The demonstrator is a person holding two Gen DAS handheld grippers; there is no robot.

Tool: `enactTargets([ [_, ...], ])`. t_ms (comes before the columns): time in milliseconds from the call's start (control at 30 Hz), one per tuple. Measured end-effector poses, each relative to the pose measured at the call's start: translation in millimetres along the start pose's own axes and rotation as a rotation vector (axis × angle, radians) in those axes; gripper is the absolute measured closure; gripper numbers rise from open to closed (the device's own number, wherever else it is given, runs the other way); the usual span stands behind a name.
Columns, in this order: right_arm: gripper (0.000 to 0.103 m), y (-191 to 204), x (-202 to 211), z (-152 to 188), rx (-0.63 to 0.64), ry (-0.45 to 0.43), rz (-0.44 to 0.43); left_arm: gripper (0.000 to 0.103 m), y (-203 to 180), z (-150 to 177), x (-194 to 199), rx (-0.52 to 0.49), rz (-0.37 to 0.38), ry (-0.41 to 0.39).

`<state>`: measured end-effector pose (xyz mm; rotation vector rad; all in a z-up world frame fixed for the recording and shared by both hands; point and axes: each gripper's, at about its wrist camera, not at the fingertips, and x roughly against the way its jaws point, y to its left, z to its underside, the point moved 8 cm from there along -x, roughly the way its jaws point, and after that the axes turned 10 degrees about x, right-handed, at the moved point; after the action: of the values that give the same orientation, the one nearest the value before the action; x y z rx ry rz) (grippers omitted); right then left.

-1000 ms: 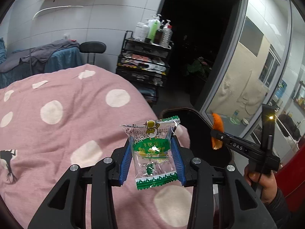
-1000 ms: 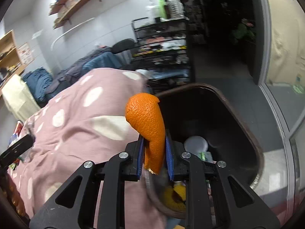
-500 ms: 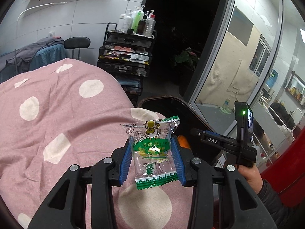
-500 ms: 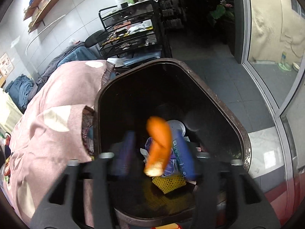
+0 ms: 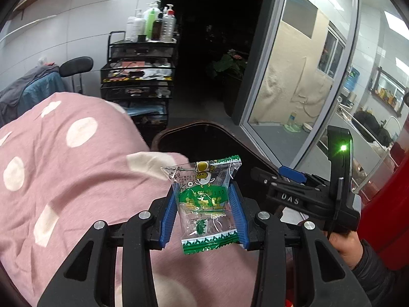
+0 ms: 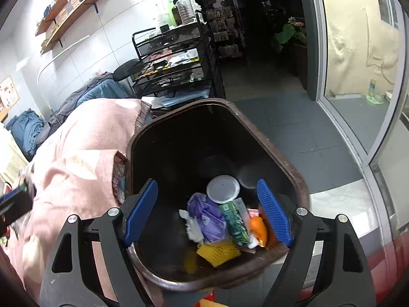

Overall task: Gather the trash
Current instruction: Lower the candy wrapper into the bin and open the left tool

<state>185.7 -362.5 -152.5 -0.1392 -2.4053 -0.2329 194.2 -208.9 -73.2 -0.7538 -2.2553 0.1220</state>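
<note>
Progress: partway, judging by the bin's contents; the orange peel (image 6: 258, 230) lies in the trash bin (image 6: 288, 163) among a white lid, purple bag, green packet and yellow mesh.
Left to do: the candy wrapper (image 5: 208, 202) is not yet binned.
Right gripper (image 6: 208, 213): jaws spread wide, holding nothing, poised over the bin's opening and looking down into it.
Left gripper (image 5: 205, 216): blue pads clamped on the wrapper's two sides, wrapper upright.
Wrapper place: over the pink dotted blanket (image 5: 64, 174), the bin rim at about 1 o'clock from it.
Hand pose: the right hand (image 5: 345, 245) grips its tool at 3 o'clock in the left view.
Next move, as I judge: carry the wrapper toward 1 o'clock, then release.
</note>
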Motion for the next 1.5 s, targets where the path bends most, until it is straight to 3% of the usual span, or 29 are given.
enactTargets([
  [400,0.023,-31.9,35.3,-4.5,0.002,-0.086,0.114,0.063,-36.7,-9.5,-55.4,-0.057,0.030,0.110],
  [800,0.023,-58.5,54.9,-8.2,-0.001,-0.127,0.175,0.061,-55.1,-8.1,-93.2,-0.077,0.004,0.175],
  [900,0.023,-63.8,57.4,-9.1,-0.008,-0.131,0.188,0.056,-55.7,-5.9,-99.3,-0.084,-0.007,0.188],
  [967,0.023,-66.2,58.6,-9.3,-0.009,-0.130,0.195,0.045,-54.1,-5.0,-100.7,-0.090,-0.015,0.190],
  [1033,0.023,-67.5,58.3,-9.4,-0.009,-0.127,0.196,0.027,-53.2,-5.4,-100.0,-0.098,-0.022,0.176],
  [1133,0.023,-69.2,58.0,-8.9,-0.010,-0.120,0.192,0.014,-52.8,-7.1,-93.9,-0.101,-0.025,0.151],
  [1333,0.023,-68.0,57.9,-9.5,-0.012,-0.121,0.187,0.006,-49.8,-18.0,-63.3,-0.090,-0.019,0.063],
  [1500,0.023,-58.5,59.9,-10.1,-0.001,-0.124,0.169,0.006,-38.0,-24.6,-24.3,-0.105,-0.063,-0.042],
])
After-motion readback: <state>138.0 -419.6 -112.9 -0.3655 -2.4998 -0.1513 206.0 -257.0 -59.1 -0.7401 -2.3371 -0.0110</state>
